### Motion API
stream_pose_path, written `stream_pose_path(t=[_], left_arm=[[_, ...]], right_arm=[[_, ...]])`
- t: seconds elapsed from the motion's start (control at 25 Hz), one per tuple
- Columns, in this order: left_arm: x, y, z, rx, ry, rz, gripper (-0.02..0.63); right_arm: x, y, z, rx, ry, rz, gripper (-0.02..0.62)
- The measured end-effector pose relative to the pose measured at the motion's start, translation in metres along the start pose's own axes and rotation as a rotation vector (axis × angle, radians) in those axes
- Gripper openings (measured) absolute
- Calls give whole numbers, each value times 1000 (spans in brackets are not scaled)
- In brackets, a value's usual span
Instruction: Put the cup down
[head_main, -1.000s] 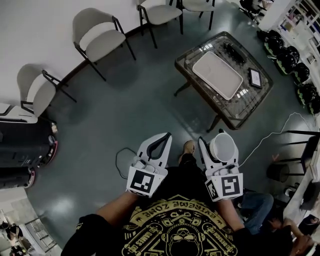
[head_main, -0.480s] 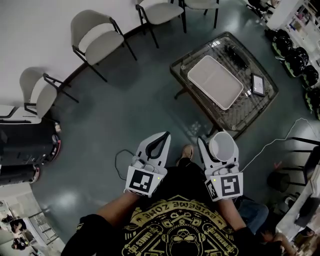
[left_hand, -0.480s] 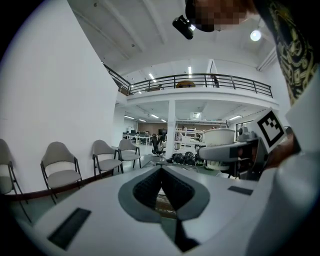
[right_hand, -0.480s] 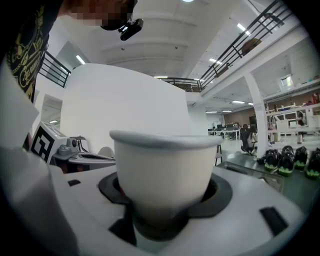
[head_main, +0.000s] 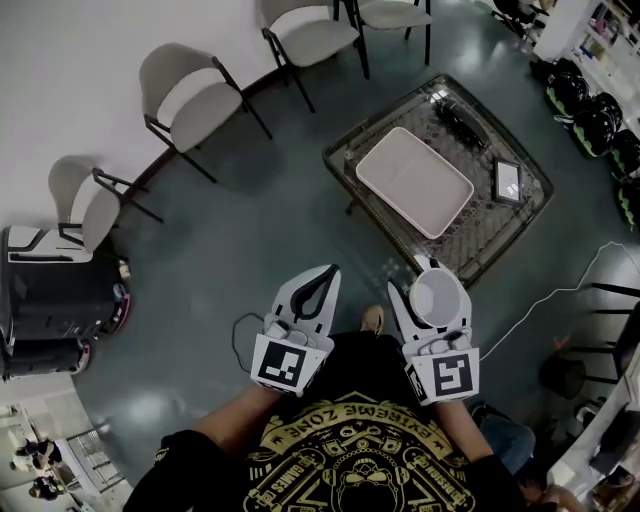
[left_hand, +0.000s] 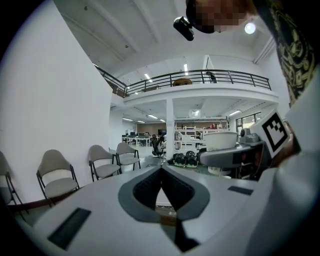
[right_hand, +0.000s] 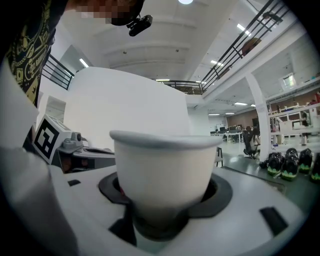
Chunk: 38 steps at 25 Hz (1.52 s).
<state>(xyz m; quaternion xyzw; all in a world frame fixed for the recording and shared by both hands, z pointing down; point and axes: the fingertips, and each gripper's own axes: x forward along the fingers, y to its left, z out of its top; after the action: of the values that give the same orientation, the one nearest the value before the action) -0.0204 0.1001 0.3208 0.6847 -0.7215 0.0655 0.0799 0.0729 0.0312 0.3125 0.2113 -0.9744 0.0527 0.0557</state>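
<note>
Right then, my right gripper (head_main: 431, 288) was clamped on the cup (right_hand: 162, 170), with 1 jaw against each side of its lower wall. The white cup stood upright, mouth up. My left gripper (head_main: 331, 272) carried nothing, its 2 jaws drawn together with the tips touching. The 2 grippers sat side by side, apart from each other, both pointing toward the table (head_main: 500, 235).

From the head view, the cup showed over the floor, just short of the near edge of that glass-topped table. On the table lay a white tray (head_main: 414, 182). A small tablet (head_main: 509, 180) lay beside the tray on the right, and a dark thing (head_main: 462, 115) I could not make out lay near the far edge. A thin cable (head_main: 545, 293) trailed across the floor to the right of the cup. Further off, 4 chairs (head_main: 195, 100) stood along the white wall.
</note>
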Motion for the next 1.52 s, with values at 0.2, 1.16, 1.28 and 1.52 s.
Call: stream_pose_path(t=[0.2, 1.16, 1.28, 1.52], left_arm=[[13, -8, 5, 14, 19, -1, -3], [88, -50, 15, 73, 46, -192, -3], [99, -52, 22, 69, 13, -217, -3], [117, -41, 15, 63, 21, -246, -3]], right_arm=[[-2, -19, 0, 16, -8, -4, 275], [-14, -68, -6, 69, -28, -111, 275], [-10, -71, -8, 63, -15, -121, 275], [8, -79, -11, 52, 10, -147, 276]])
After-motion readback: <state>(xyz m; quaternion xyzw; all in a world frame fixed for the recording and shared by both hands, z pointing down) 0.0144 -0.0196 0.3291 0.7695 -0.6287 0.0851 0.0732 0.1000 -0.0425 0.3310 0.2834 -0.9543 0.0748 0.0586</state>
